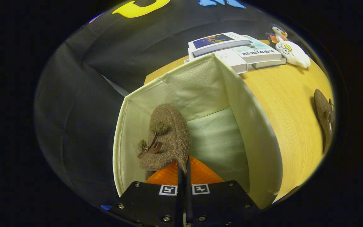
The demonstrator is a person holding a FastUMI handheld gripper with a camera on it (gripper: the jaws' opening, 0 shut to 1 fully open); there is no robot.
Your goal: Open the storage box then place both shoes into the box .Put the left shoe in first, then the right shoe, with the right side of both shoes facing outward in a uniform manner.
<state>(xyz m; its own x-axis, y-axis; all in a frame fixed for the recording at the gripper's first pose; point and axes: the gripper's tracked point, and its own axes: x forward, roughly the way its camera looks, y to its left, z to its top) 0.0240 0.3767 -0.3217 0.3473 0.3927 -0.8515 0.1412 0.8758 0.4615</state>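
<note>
A cream fabric storage box [254,126] stands open on the wooden table, seen from above. Inside it, against the left wall, hangs a brown fuzzy shoe [169,135] with pompoms and a small bow, toe pointing down toward the box floor. My gripper [183,165] is shut on the shoe's rim at the heel opening, fingers pressed close together over the box. The second brown shoe [325,116] lies on the table to the right of the box, well beyond the fingers.
A stack of books [235,50] lies on the table behind the box. A white plush toy [290,50] rests beside the books. The wooden table [288,94] stretches right of the box; black cloth hangs to the left.
</note>
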